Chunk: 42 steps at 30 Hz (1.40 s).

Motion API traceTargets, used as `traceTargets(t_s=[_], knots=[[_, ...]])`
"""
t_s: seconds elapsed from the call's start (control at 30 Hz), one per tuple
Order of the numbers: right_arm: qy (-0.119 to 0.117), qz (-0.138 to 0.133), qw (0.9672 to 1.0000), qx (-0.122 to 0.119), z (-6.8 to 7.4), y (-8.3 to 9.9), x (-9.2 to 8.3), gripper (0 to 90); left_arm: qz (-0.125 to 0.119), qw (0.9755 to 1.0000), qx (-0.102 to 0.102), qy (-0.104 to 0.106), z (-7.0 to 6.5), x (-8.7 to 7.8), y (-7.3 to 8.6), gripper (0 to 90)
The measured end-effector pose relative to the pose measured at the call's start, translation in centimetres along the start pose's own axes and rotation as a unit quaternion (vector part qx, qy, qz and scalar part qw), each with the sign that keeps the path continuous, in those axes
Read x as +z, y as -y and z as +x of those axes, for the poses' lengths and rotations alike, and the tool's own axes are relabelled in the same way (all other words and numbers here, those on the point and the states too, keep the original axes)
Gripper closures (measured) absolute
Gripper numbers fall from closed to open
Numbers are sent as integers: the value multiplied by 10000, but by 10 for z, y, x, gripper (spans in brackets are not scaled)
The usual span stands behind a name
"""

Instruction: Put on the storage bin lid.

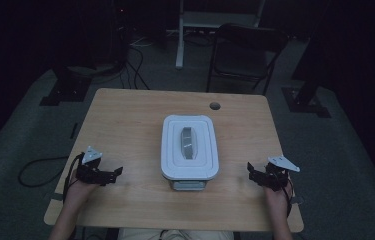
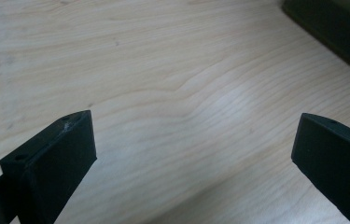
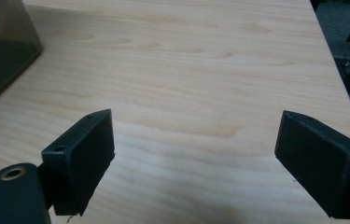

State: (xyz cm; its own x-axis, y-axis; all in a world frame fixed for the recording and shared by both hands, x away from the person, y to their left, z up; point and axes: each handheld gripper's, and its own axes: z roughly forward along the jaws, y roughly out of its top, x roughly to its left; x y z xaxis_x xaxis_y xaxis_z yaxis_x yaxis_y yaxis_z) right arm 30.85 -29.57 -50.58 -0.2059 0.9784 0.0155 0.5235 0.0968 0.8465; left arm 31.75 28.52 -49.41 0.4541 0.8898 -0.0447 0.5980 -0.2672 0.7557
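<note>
Resting low at the near corners of the pale wooden desk [image 1: 125,115], our left tool [image 1: 116,173] and right tool [image 1: 251,169] both sit with jaws spread wide and nothing between them. The white rectangular plastic storage box with a grey handle set into its lid [image 1: 190,147] stands at the middle of the desk, lid on, well apart from either tool. We judge the work not yet begun: the box is untouched, everything left to do.

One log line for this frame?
left gripper: open, idle | right gripper: open, idle | white-lidded plastic box: closed, centre of wooden table
</note>
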Motion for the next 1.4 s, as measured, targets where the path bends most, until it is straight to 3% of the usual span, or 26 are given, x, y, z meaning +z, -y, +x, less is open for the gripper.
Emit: traceTargets(t_s=[0.07,0.13,0.27,0.33,0.47,0.63,0.8,0.97,1.13,1.4], knots=[[22,25,10000,14,-1,2,-2,115,0,10000,0,0,0,0,0,5],[55,66,9999,57,-5,7,-7,115,28,9997,-175,-188,2,-5,9,5],[162,131,9998,68,-7,12,-10,115,68,9994,-235,-260,4,-8,13,5],[173,156,9996,141,-8,16,-13,115,73,9985,-340,-431,5,-12,18,5],[440,253,9983,282,-10,21,-14,115,107,9974,-401,-596,8,-15,23,5],[586,400,9970,322,-11,28,-14,115,101,9953,-550,-796,10,-18,29,6],[777,439,9947,511,-15,30,-14,115,184,9936,-647,-908,15,-17,33,6],[1022,895,9892,544,-17,30,-10,117,337,9923,-714,-958,19,-11,36,5],[978,993,9874,747,-21,30,-8,117,411,9912,-687,-1059,21,-4,39,6],[989,998,9872,752,-19,28,-4,113,481,9883,-804,-1206,26,-1,39,5]])
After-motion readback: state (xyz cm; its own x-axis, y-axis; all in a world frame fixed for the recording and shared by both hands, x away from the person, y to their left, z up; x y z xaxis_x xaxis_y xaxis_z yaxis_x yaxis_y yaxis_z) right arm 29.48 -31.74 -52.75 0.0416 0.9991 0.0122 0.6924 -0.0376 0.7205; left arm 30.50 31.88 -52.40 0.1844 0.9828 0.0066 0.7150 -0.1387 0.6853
